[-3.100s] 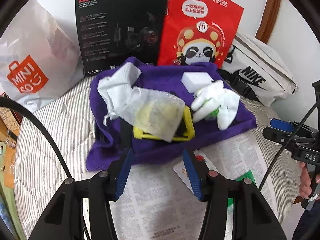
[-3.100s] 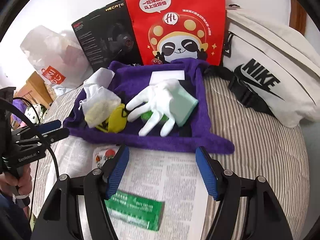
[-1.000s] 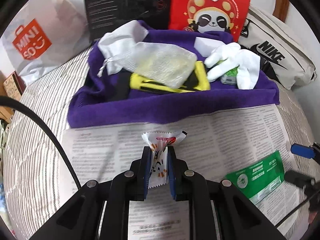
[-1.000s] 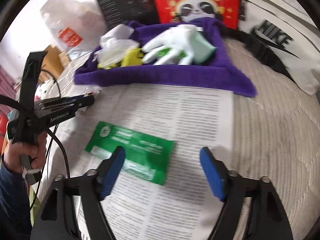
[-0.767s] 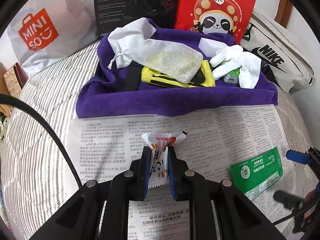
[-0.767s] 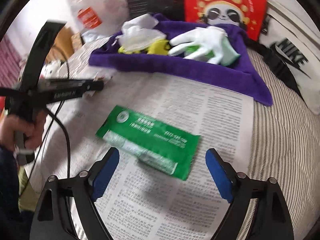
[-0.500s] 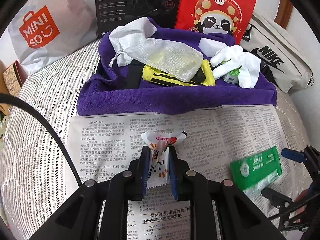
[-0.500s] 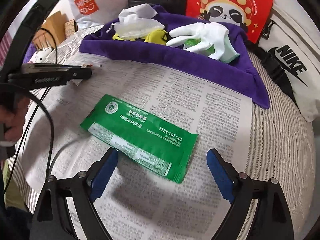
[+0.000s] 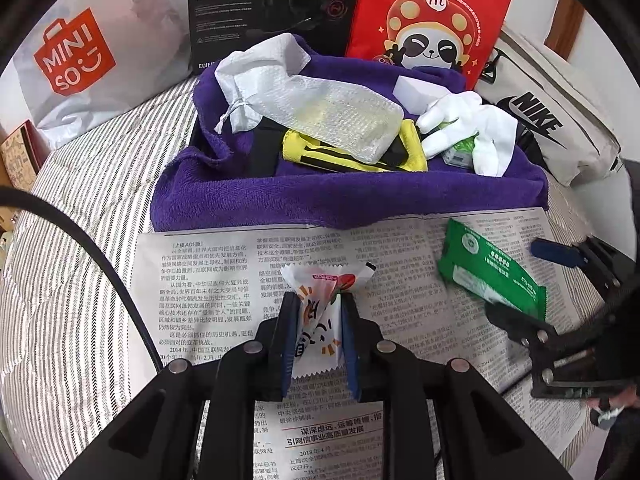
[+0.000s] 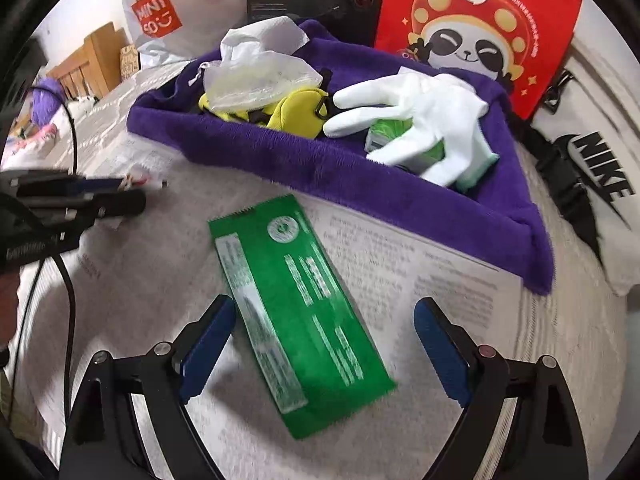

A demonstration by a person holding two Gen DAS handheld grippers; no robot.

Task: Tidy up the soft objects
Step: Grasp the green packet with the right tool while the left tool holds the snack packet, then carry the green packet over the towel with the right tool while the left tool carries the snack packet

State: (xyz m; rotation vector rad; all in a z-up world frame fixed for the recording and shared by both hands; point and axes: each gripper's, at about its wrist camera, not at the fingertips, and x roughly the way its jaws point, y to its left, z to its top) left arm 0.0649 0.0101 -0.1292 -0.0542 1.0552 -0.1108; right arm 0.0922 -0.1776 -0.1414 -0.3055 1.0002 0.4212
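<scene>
The sorting looks partly done. On the far side of the bed, a purple towel [image 9: 348, 196] already carries a heap of soft things — a white glove [image 9: 476, 128], a bubble-wrap pouch [image 9: 340, 120] and a yellow pouch [image 9: 412, 152]. Two packets are left on the newspaper [image 9: 208, 280] spread on the near side, so by my reading both have yet to join the pile.

The left hand-held gripper [image 9: 316, 336] pinches a small white snack packet [image 9: 320, 308] between its blue pads, though its jaws are opening slightly, which may mean the packet is about to be let go. The right hand-held gripper [image 10: 320, 344] is spread wide and grasps nothing; the green wipes packet [image 10: 296, 320] lies flat on the newspaper between its jaws, untouched by either pad.

The left wrist view shows the snack packet's printed face and how the pads sit on it — the right wrist view gives only a blurred glimpse of that packet at its left edge. The right wrist view, in turn, shows the green packet's whole length, which the left view has partly hidden behind the right gripper's finger.
</scene>
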